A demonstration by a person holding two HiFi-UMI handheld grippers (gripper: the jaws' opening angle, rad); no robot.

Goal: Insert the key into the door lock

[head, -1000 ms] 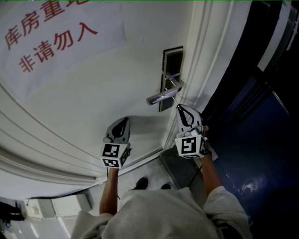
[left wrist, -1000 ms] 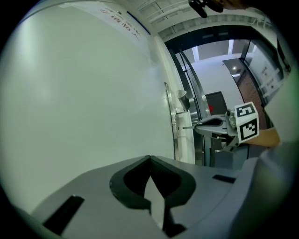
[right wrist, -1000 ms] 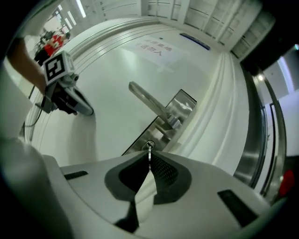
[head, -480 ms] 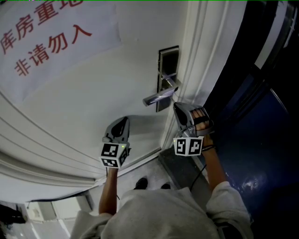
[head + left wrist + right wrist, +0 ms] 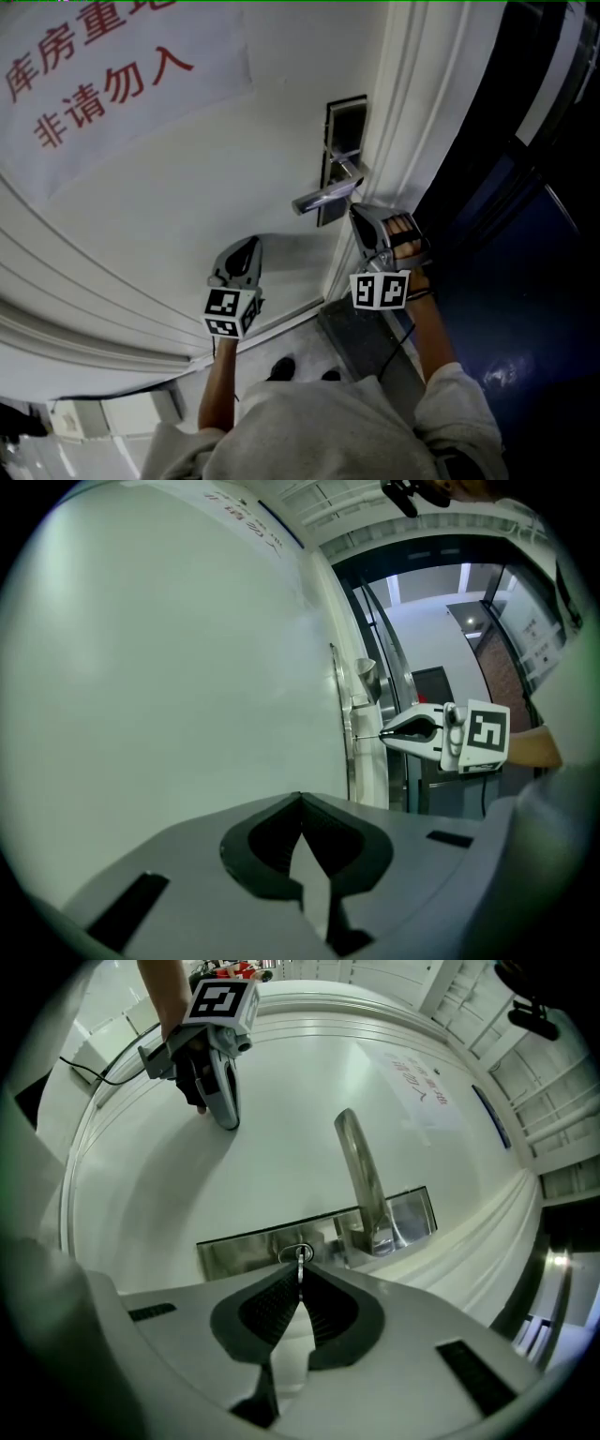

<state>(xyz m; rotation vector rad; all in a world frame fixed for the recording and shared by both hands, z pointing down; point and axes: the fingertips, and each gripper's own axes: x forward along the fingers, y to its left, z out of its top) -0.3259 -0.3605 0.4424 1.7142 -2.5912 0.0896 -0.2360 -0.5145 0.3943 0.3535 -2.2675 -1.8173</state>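
Paper sign point(image 5: 103, 66) up on the door point(image 5: 187, 187), left of the lock plate point(image 5: 346, 127). Handle point(image 5: 323, 197) on that plate, sticking out to the left. Below the handle, right tongs point(image 5: 357, 212) with the key point(image 5: 300, 1271), its tip at the keyhole point(image 5: 289, 1253). Left tongs point(image 5: 250, 243) lower left, near the door, well apart from the plate.

Soft, even light is falling across the white door point(image 5: 187, 187) in the head view, while past the door's right edge the picture is sinking into dark blue. The left gripper point(image 5: 249, 246) is casting a grey shadow on the door just beside it, and the handle point(image 5: 323, 197) is glinting. Both gripper views are bending straight lines near their rims and going black at the corners. The lock plate point(image 5: 412, 1215) is mirroring light, the near jaws are blurring slightly, and a bright hallway point(image 5: 427, 621) is glowing behind.
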